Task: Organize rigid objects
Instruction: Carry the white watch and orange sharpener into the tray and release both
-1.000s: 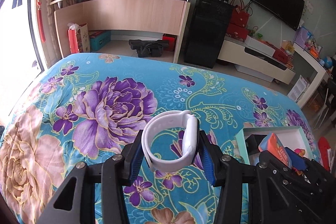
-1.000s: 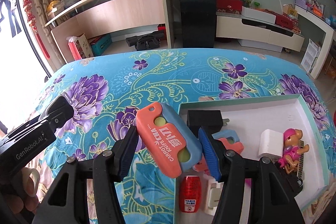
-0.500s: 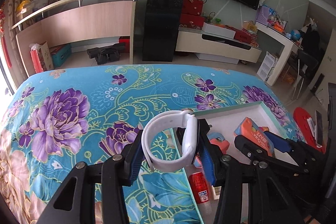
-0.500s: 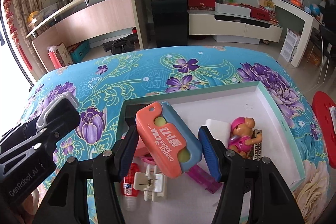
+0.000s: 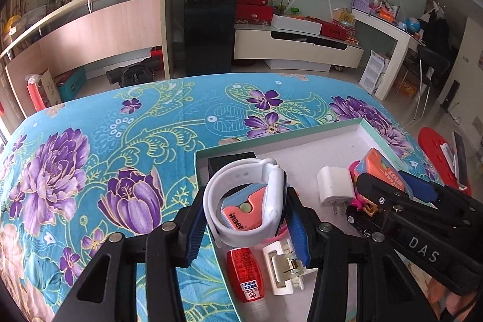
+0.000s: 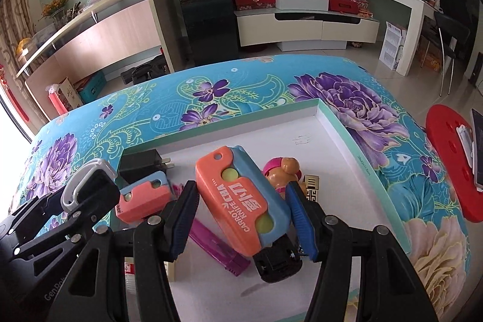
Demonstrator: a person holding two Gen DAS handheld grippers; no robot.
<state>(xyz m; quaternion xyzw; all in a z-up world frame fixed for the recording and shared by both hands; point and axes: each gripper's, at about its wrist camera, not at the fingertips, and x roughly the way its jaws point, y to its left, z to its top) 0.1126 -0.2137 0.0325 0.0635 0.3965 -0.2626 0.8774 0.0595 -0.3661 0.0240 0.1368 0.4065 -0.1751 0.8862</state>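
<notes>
Shift: we are carrying both loads from above the flowered bed (image 5: pixel 90 147) to above the tray (image 5: pixel 347 130).
Left gripper (image 5: pixel 246 227): its fingers are clamping the white watch (image 5: pixel 241 198), hovering over the tray's left end.
Right gripper (image 6: pixel 241 219): its fingers are gripping the orange-and-blue carrot knife (image 6: pixel 238 198) over the tray's middle.
Progress: several items are lying in the tray already; we are judging both releases still pending.

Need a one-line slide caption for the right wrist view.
Right tool carries an orange-and-blue carrot knife toy above the white tray of small items on a floral bedspread.
</notes>
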